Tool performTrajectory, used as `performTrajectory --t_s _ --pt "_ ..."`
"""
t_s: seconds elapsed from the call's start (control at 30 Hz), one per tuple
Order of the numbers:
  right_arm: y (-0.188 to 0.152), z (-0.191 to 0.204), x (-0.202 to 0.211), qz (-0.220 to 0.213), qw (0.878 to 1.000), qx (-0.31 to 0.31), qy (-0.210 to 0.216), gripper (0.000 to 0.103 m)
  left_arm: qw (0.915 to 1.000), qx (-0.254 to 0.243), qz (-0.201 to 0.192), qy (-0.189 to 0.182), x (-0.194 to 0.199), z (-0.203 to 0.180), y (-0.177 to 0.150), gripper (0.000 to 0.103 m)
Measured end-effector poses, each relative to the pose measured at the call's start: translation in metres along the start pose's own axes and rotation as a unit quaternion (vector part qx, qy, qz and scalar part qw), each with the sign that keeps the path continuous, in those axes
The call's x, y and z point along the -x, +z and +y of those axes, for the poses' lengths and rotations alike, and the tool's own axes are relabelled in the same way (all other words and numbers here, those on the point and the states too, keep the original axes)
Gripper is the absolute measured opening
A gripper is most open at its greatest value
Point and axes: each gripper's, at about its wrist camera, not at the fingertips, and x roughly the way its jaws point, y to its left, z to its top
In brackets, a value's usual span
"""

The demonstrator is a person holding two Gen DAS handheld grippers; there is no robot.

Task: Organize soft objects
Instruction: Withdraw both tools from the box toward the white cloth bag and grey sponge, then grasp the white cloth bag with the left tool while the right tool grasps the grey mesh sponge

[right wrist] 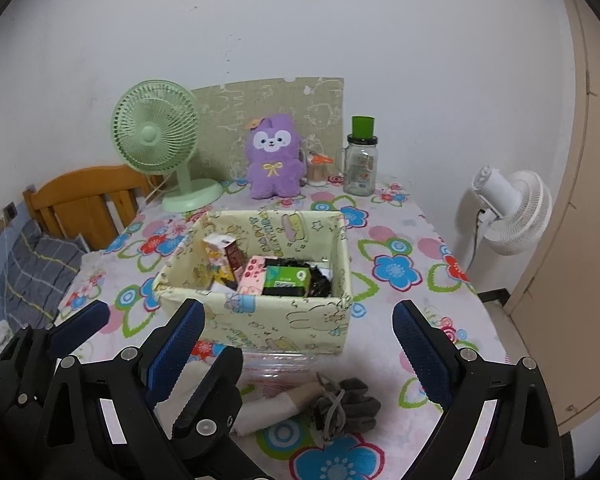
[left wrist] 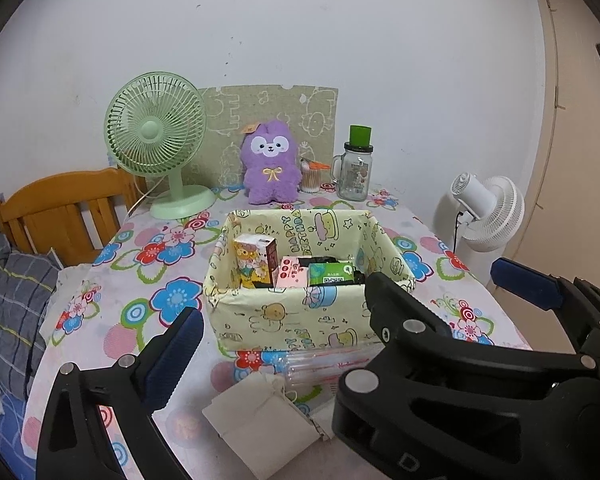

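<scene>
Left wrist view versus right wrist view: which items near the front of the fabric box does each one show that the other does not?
Only the left wrist view shows the flat beige drawstring pouch fully, lying on the tablecloth.

Only the right wrist view shows the grey glove with its cord, beside a partly hidden beige item.

Both show the fabric box holding small packets, the clear plastic item against its front, the purple plush and green fan behind it, and both grippers open and empty.

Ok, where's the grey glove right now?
In the right wrist view the grey glove lies on the tablecloth just in front of the fabric box, between the open fingers.
</scene>
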Motion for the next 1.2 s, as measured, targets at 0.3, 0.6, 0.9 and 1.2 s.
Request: performTrajectory --t_s 0.3,0.6,0.9,1.2 --pt "-0.019 0.001 0.001 0.005 1.000 -0.003 0.012 0.097 1.0000 0.001 0.005 -0.004 0.002 0.001 -0.018 0.101" --pt "-0.037 0.002 0.001 -0.005 1.000 -0.005 0.017 0.096 1.0000 0.006 0.004 -0.002 0.002 0.001 -0.036 0.101" --pt "-0.055 0.005 -0.005 -0.004 1.000 0.002 0.019 0.095 0.9998 0.006 0.014 -0.011 -0.005 0.005 -0.053 0.100" --pt "-0.068 0.002 -0.022 0.017 1.000 -0.004 0.022 0.093 0.9994 0.006 0.027 -0.019 -0.018 0.009 -0.066 0.099"
